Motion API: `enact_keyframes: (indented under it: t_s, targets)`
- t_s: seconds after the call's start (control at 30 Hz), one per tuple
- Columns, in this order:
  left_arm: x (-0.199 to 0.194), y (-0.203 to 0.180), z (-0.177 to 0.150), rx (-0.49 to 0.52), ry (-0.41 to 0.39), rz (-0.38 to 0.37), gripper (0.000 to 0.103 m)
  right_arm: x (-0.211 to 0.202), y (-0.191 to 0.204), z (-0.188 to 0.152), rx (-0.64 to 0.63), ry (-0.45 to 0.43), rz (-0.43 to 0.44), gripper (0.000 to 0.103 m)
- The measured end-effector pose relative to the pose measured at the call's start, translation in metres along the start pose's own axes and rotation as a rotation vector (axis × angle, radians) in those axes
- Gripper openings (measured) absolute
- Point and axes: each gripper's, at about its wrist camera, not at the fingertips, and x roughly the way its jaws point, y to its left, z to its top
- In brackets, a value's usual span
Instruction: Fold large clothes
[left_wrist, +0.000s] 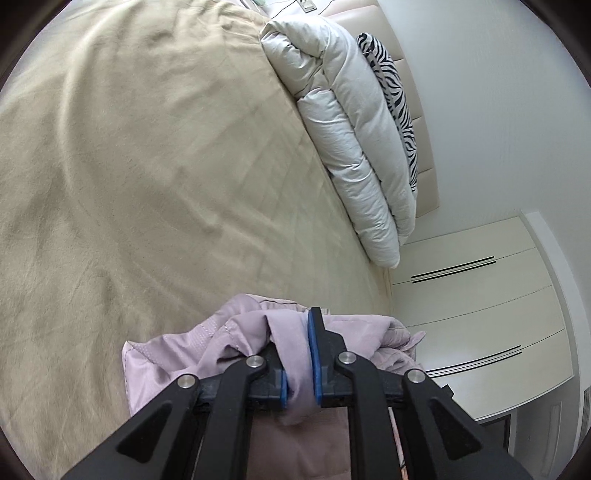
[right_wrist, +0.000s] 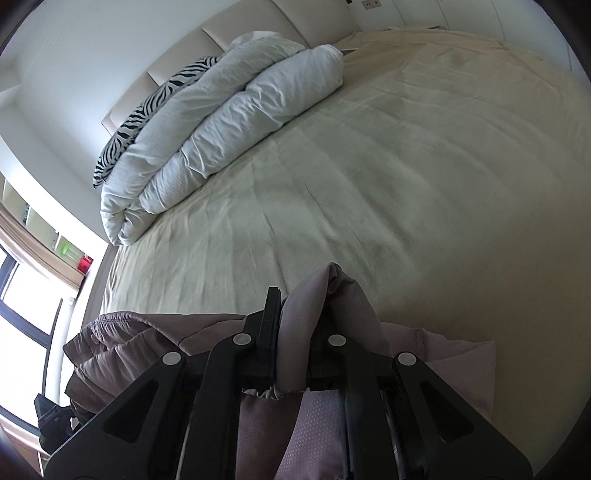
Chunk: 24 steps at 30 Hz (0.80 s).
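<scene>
Left wrist view, tongs (left_wrist: 299, 363) gripping mauve garment (left_wrist: 170, 354), bed edge (left_wrist: 384, 280) beside

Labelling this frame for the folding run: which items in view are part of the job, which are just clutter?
Job: pink garment, clamped by left gripper and right gripper; beige bed cover, the likely folding surface.

Lying about: rolled white duvet, zebra-print pillow, white drawers.
</scene>
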Motion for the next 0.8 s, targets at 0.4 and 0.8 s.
enact_keyframes:
  t_s: [0.4, 0.8]
  targets:
    - [-0.007, -0.009, -0.007, 0.071, 0.007, 0.021, 0.041, 0.037, -0.028, -0.007, 0.111, 0.083, 0.115, 0.026]
    - [-0.071, -0.122, -0.071, 0.486, -0.135, 0.120, 0.095, -0.082, 0.025, -0.032, -0.108, 0.077, 0.188, 0.103]
